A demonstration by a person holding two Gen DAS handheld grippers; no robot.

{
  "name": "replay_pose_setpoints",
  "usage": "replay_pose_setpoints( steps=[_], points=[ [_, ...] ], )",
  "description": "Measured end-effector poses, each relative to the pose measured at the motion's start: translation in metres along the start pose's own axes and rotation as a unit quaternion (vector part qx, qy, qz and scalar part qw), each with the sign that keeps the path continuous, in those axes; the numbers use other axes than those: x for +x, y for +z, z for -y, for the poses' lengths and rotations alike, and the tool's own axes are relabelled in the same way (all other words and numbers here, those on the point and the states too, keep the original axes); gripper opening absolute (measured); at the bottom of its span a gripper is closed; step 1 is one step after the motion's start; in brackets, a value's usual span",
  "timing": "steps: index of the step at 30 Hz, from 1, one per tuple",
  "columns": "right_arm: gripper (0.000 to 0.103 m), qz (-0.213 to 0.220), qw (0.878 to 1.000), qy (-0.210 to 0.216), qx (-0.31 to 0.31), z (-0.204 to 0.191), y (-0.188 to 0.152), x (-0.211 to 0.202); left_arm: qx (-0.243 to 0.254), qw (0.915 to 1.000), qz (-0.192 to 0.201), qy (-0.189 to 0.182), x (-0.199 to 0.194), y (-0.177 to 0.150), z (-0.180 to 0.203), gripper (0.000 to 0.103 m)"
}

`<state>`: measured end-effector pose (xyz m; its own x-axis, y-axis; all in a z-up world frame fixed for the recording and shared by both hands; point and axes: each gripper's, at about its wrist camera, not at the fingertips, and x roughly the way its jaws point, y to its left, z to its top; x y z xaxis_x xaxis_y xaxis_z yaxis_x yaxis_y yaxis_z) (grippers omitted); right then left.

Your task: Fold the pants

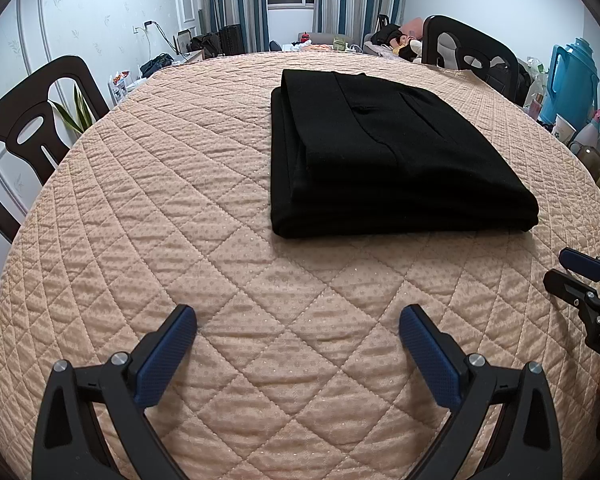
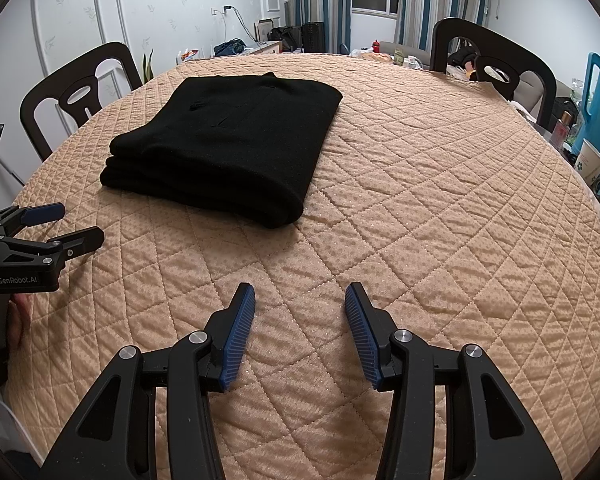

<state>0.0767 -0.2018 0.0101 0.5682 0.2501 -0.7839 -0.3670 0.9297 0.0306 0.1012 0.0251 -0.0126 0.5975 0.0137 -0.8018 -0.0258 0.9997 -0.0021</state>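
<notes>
Black pants (image 1: 384, 152) already sit folded in a neat stack on the quilted peach table cover (image 1: 180, 208), upper middle of the left wrist view, upper left of the right wrist view. The left gripper (image 1: 298, 324) and right gripper (image 2: 300, 300) both hang spread apart with nothing in them, well clear of the stack. Main risk from here, I'd say: a pad snagging the top layer and dragging the fold open, or bunching the cover.

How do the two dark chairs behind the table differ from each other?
The left chair stands at the table's far left, before the panelled wall; the right chair stands at the far right, near the window. The left chair's back shows bare; behind the right chair's cutouts lie piled belongings. Both are dark, with rounded tops and cutout backs, pushed up to the quilted table.
</notes>
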Motion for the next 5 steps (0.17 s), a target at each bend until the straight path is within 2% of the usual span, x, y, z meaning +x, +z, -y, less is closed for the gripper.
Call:
replay_pose_setpoints(
  steps=[5],
  points=[
    [0.048,0.000,1.000,0.000,0.000,-0.0003,0.0000,0.0000,0.000,1.0000,0.000,0.000,0.0000,-0.0001,0.0007,0.103]
  ],
)
